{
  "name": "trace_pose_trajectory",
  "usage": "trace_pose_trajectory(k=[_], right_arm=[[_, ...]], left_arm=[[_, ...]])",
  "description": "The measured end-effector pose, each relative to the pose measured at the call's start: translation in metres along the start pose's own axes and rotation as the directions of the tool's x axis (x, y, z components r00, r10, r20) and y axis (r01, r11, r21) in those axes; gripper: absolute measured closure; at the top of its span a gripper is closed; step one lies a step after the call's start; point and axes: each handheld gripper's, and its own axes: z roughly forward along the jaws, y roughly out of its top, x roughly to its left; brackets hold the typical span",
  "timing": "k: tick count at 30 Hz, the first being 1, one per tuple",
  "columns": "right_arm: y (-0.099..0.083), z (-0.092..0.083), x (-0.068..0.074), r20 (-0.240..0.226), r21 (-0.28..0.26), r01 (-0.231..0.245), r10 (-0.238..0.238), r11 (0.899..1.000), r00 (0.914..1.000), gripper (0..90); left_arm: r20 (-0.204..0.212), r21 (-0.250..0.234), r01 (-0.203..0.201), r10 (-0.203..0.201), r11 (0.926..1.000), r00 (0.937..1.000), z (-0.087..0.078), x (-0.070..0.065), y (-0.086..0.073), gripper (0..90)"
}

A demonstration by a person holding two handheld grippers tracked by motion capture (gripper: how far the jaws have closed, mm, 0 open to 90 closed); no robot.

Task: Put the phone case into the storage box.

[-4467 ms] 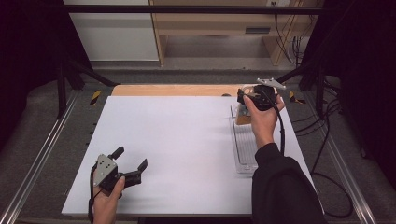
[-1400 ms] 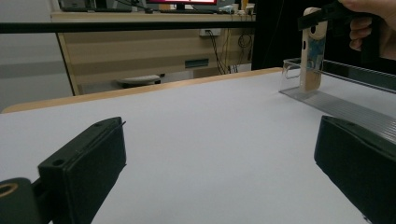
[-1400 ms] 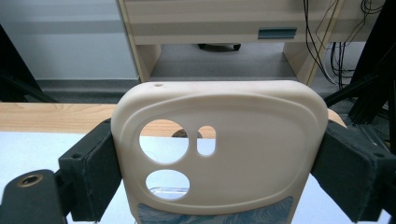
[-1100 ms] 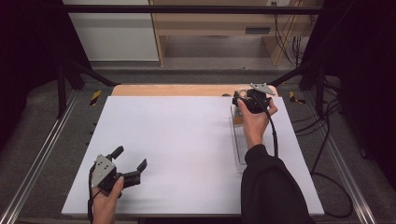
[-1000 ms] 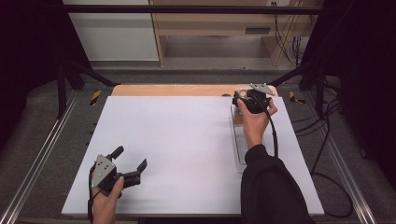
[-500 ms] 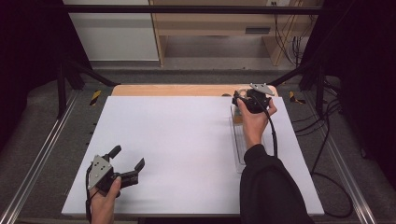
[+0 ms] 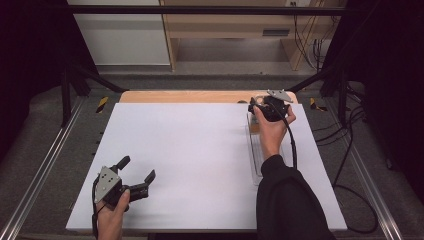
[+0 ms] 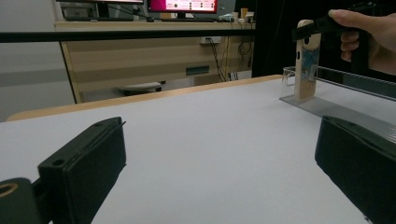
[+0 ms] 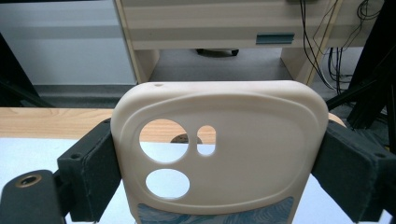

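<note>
The right gripper [image 7: 256,103] is black, with a grey three-cornered plate [image 7: 279,95] on top and a black cable [image 7: 289,137] trailing along a black sleeve [image 7: 290,205]. The left gripper [image 7: 136,169] has black padded jaws and a brass screw hole [image 8: 7,189].

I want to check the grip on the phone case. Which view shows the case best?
The right gripper view: the cream phone case is close up, clamped between the right gripper jaws, camera cutouts plain. The left gripper view shows it farther off, upright on the clear tray. In the high view it is small and mostly behind the hand.
</note>
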Motion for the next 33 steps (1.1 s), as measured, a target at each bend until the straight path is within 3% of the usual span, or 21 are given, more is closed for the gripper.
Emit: trace_pose_trajectory(k=[15, 33], right_arm=[[-0.0011, 0.0005, 0.0028, 0.001, -0.005, 0.022, -0.022, 1.000, 0.9998, 10.6], [-0.0022, 0.0016, 0.0028, -0.029, -0.007, 0.046, -0.046, 0.999, 0.9985, 10.3]], left_arm=[[0.002, 0.000, 0.002, -0.002, 1.0000, 1.0000, 0.0003, -0.0008, 0.0000, 1.6], [0.005, 0.003, 0.002, -0.002, 1.0000, 1.0000, 0.0007, -0.0013, -0.0001, 1.6]])
